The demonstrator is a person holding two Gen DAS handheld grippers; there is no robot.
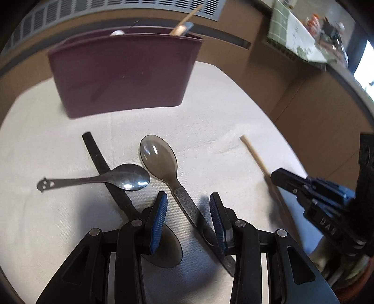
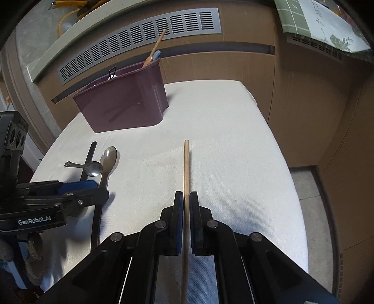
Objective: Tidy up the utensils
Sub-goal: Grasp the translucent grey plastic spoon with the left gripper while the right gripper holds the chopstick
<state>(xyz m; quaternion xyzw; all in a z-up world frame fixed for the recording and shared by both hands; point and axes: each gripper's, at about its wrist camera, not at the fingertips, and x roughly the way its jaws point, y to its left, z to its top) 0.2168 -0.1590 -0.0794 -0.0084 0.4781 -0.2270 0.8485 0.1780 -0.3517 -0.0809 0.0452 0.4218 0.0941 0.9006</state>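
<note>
The right claw (image 2: 186,198) grips a wooden chopstick (image 2: 186,163) lying lengthwise along its fingers, pointing toward the maroon holder (image 2: 124,105) ahead-left on the worktop (image 2: 233,140), while the left claw (image 1: 188,205) hangs open over a translucent spoon (image 1: 161,159).

This looks like a lived-in home, a dining or kitchen corner. A small desk (image 2: 233,140) covered in a plain off-white cloth stands against brown wood-panelled cabinetry (image 2: 303,98), which carries a long grey slotted vent grille (image 2: 140,39) like a radiator cover. Near the desk's far left corner stands a maroon plastic utensil caddy (image 2: 124,105) with handles sticking out, and loose spoons (image 1: 131,179) lie on the cloth near the front edge. Beyond the far right corner, a green checked cloth (image 2: 294,18) drapes over a ledge, and grey tiled floor (image 2: 303,182) shows past the right edge.
</note>
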